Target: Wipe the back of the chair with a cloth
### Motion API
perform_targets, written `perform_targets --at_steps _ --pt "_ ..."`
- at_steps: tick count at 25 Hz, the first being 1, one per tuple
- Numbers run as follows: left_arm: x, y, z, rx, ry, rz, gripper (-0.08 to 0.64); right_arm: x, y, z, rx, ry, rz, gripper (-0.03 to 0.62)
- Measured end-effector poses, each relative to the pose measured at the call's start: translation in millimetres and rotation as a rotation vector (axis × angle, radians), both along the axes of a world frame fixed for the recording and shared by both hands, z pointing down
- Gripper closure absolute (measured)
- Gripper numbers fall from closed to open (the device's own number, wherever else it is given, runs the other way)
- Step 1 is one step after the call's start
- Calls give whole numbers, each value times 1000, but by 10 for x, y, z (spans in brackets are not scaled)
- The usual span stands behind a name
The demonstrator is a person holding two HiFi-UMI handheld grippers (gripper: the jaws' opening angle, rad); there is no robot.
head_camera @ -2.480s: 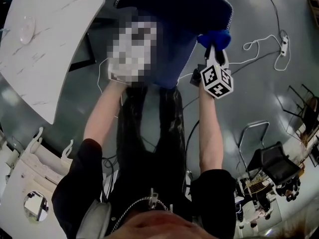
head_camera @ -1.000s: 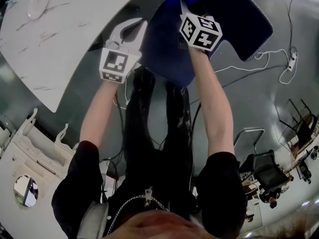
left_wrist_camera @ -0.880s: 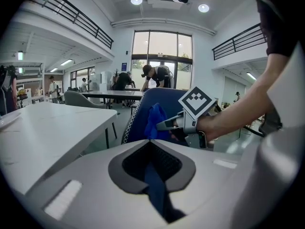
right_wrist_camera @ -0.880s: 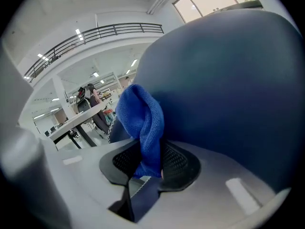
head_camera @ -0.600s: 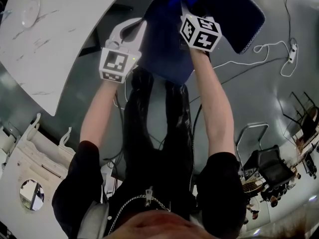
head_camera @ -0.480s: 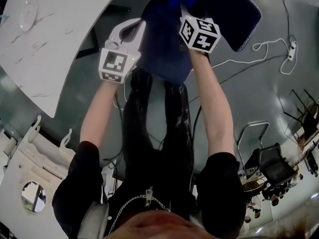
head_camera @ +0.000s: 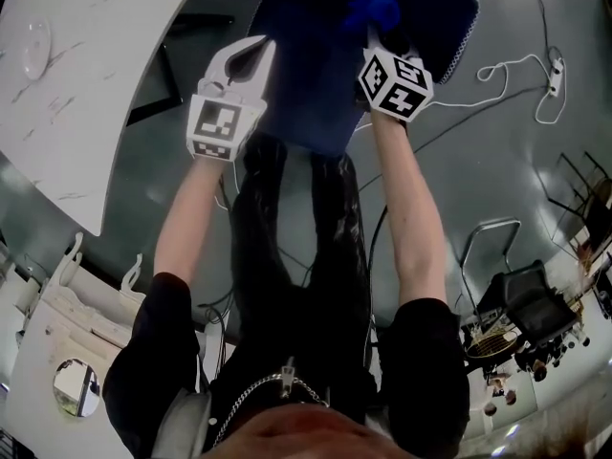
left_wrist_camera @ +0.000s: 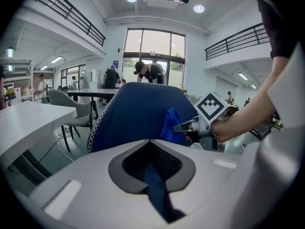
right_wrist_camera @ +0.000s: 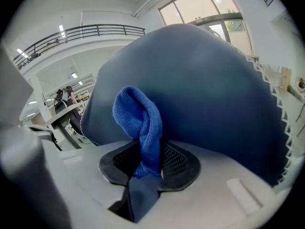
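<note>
I see right claw (head_camera: 380, 38) clamped on blue cloth (head_camera: 373, 10), cloth against navy chair back (head_camera: 311, 84), left claw (head_camera: 251, 55) closed empty beside its edge

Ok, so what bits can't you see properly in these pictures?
Legs of the chair: left gripper view, the left gripper itself covers everything below the back.
Whether the cloth touches the chair: right gripper view, the cloth itself hides that spot.
Far end of the chair: head view, cut off by the top edge.
What the people by the doorway are doing: left gripper view, too small.
</note>
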State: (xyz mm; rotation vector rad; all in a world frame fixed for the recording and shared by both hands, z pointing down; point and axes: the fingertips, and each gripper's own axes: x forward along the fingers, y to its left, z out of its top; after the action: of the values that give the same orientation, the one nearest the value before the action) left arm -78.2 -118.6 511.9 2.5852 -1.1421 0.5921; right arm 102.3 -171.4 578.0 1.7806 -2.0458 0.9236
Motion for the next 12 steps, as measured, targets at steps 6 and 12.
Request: perform_targets --at_steps 6,12 --pt "90 23 58 -8 3 10 551 492 315 55 -20 27 113 485" --pt "218 35 71 -10 14 26 551 736 529 88 -31 65 147 485"
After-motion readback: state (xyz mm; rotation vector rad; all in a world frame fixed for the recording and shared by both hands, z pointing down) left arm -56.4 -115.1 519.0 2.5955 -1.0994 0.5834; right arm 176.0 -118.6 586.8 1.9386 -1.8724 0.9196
